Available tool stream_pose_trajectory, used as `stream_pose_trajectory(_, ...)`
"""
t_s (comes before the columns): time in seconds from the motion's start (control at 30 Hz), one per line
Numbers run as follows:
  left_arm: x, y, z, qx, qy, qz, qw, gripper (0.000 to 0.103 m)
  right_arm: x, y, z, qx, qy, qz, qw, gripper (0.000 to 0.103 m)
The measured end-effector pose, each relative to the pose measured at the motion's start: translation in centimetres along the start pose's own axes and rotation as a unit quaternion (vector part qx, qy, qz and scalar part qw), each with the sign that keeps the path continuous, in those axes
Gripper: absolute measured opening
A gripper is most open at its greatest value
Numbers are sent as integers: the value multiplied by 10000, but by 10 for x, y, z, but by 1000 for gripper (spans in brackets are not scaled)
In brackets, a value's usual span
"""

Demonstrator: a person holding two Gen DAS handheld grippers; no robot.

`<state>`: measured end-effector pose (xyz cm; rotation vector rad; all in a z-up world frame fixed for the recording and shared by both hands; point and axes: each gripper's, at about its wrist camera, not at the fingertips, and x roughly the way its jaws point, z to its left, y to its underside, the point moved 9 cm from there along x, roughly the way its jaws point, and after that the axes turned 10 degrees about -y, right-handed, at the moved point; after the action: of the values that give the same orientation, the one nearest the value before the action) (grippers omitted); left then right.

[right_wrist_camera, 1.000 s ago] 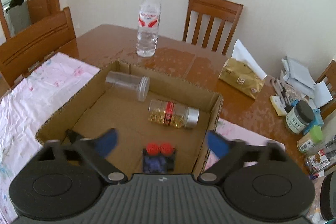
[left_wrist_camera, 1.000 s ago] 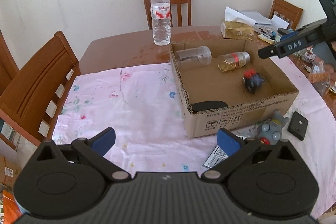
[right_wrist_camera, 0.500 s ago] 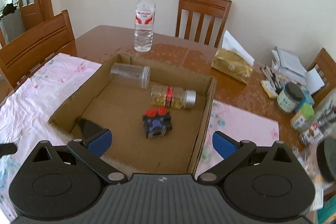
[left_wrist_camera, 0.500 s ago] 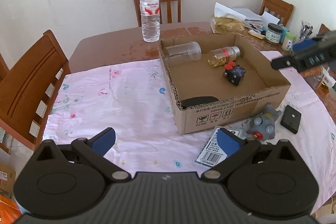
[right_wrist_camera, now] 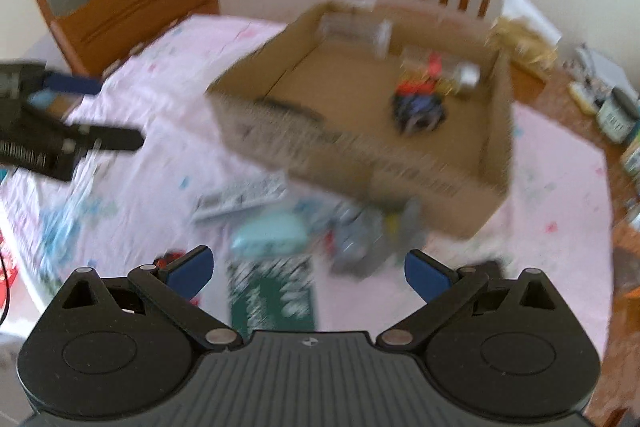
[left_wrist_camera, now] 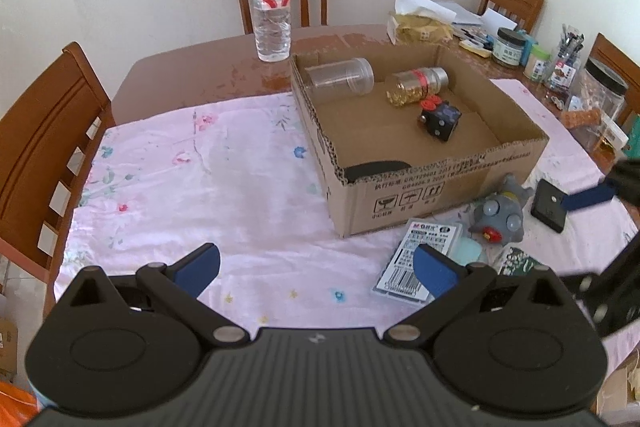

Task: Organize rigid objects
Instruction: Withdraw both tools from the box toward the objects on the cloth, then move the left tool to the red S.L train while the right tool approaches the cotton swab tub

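**Both hand-held grippers wide and empty over the bench**

The left hand-held gripper (left_wrist_camera: 316,267) hangs over the pink floral cloth (left_wrist_camera: 192,187) near the bench's front edge, its blue pads spread wide with nothing between them. The right hand-held gripper (right_wrist_camera: 306,269) is likewise spread wide and empty, above the loose items in front of the cardboard box (left_wrist_camera: 436,195).

The left wrist view is sharp. Inside the box lie a clear jar (left_wrist_camera: 340,77) on its side at the far left corner, a bottle of gold pieces (left_wrist_camera: 416,85) beside it, and a dark cube with red buttons (left_wrist_camera: 438,117) nearer the middle. Just outside the box's front wall sit a barcoded pack (left_wrist_camera: 412,259), a grey toy figure (left_wrist_camera: 500,217) and a flat black block (left_wrist_camera: 548,205). A water bottle (left_wrist_camera: 273,3) stands upright behind the box.

The right wrist view is motion-blurred; it alone shows a green patterned card (right_wrist_camera: 272,295) directly below that gripper, and a pale blue object (right_wrist_camera: 272,237) by the toy.
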<state>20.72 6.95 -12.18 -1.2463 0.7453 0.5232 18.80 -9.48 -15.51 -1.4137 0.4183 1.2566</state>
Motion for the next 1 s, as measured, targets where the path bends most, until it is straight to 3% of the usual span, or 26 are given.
stream_pose_trajectory(0.2,3,8,4,73,75,82,9999,102,26,10,11,221,34,168,9996,103)
stream_pose_trajectory(0.3,3,10,5,102,90,95,9999,102,34,14,9,321,266,229,9989,103)
stream_pose_trajectory(0.6,3,21,-9,340,291,196,9988,102,27,24,-16,931,374,238,9947,103)
stream_pose_trajectory(0.7,1,25,-21,512,480,225,9973,102,21,28,-20,907,561,295,9939,103)
stream_pose_trajectory(1.0,3,50,-76,1287,1180,385,9839,102,20,47,-21,482,507,662,9954,103)
